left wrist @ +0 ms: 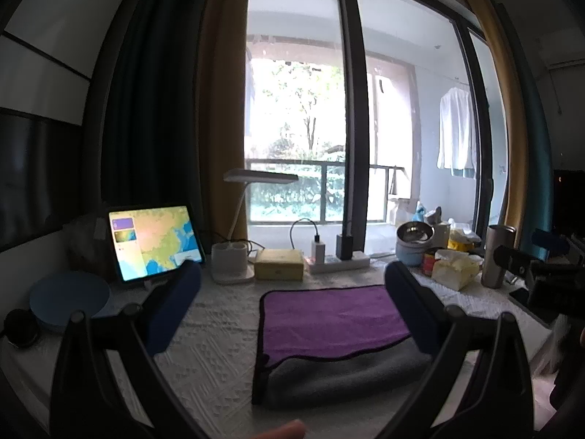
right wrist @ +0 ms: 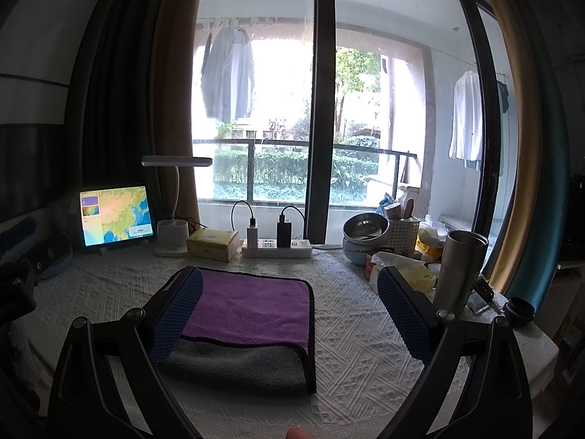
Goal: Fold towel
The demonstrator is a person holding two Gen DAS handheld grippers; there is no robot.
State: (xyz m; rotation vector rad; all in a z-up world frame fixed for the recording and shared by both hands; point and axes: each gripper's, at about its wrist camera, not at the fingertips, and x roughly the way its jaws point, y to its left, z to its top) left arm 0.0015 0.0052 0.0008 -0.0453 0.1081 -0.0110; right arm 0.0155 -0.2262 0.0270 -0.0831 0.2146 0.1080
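We hold both grippers above the table point(right wrist: 347, 329), fingers spread wide and gripping nothing. The towel point(left wrist: 329, 333) lies folded on the white cloth, purple layer over grey, which shows along the near edge. It sits between the left gripper point(left wrist: 292, 303) fingers, and by the right gripper point(right wrist: 289, 307) left finger point(right wrist: 175, 314).
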